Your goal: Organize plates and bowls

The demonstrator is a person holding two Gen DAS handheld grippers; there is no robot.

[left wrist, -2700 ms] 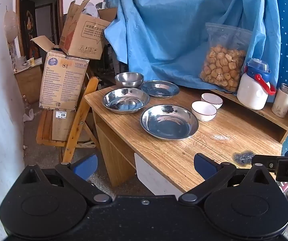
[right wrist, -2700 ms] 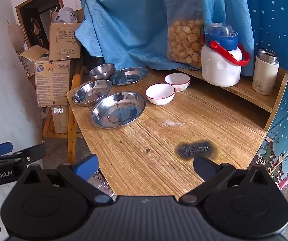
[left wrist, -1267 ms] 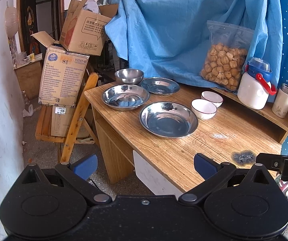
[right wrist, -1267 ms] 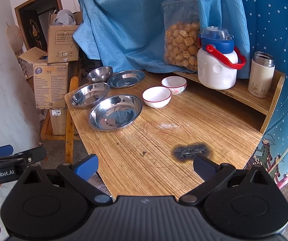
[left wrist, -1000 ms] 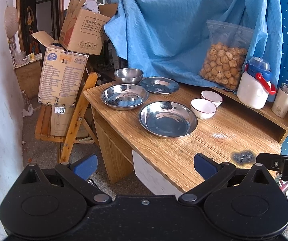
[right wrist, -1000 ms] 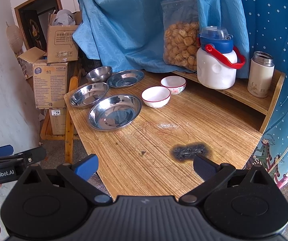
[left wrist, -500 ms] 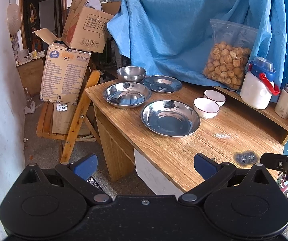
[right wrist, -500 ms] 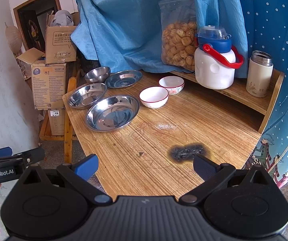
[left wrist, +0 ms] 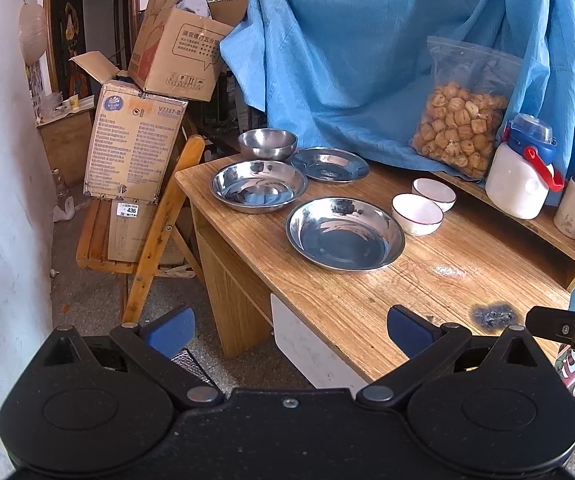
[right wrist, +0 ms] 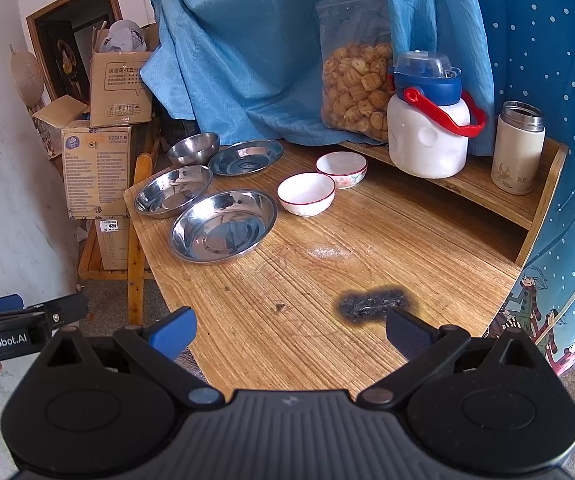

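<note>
Three steel plates lie on the wooden desk [left wrist: 367,300]: a near one [left wrist: 344,233] [right wrist: 224,226], a left one [left wrist: 259,186] [right wrist: 173,191] and a far one [left wrist: 329,164] [right wrist: 246,157]. A steel bowl [left wrist: 267,144] [right wrist: 193,148] stands at the far corner. Two white bowls [left wrist: 417,209] [left wrist: 433,192] sit side by side, also in the right wrist view [right wrist: 306,193] [right wrist: 341,169]. My left gripper [left wrist: 289,326] is open and empty, short of the desk's front edge. My right gripper [right wrist: 289,330] is open and empty above the desk's near part.
A raised shelf [right wrist: 483,188] at the desk's right holds a white jug with a red handle [right wrist: 429,120], a thermos [right wrist: 518,148] and a bag of snacks [right wrist: 357,76]. Blue cloth [left wrist: 367,40] hangs behind. Cardboard boxes [left wrist: 139,136] and a folding chair [left wrist: 159,232] stand left. A dark burn mark [right wrist: 371,304] is on the desk.
Both grippers have drifted slightly, so the view shifts a little. Both stay open and empty. The dishes have not moved.
</note>
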